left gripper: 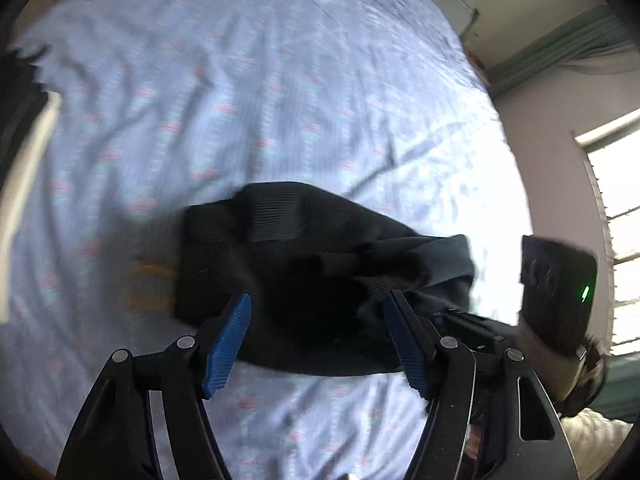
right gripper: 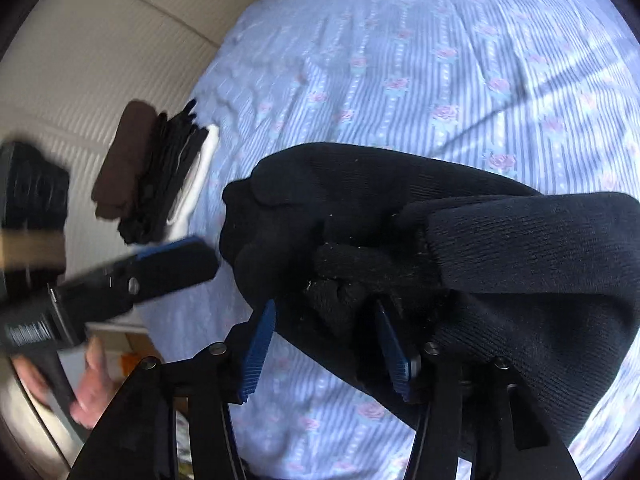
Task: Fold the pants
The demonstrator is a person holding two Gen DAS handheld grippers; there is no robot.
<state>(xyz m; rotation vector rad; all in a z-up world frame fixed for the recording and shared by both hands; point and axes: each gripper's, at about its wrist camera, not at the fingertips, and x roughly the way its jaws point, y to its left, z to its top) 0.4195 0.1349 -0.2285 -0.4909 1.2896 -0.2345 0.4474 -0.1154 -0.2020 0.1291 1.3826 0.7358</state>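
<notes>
We see black pants [left gripper: 320, 280] lying in a folded bundle on a bed sheet [left gripper: 280, 80] of pale blue stripes with small pink roses. In the left wrist view the bundle sits just ahead of the left gripper [left gripper: 316, 336], whose blue-padded fingers [left gripper: 228, 344] stand wide apart with the cloth between and beyond them; whether either pad touches the cloth we cannot tell. A ribbed patch shows on top of the bundle, and a band of greyer fabric runs along its right side.

In the right wrist view the same pants [right gripper: 400, 240] fill the middle and right of the frame, the ribbed knit rising over the right gripper [right gripper: 324, 352]. Its jaws are also spread, and the dark fabric lies between the blue pads [right gripper: 256, 360] and drapes over the right-hand one.

At the far edge of the bed, a stack of folded clothes [right gripper: 152, 176] rests on the sheet: brown, black and white layers pressed together, beside a cream ribbed headboard [right gripper: 100, 60]. We see no box, basket or other holder.

The left gripper [right gripper: 132, 280] appears blurred at the left of the right wrist view, with a hand [right gripper: 88, 392] below it. The right tool's body [left gripper: 560, 292] shows a small green light in the left wrist view. A label on the blurred tool is too smeared to read.
</notes>
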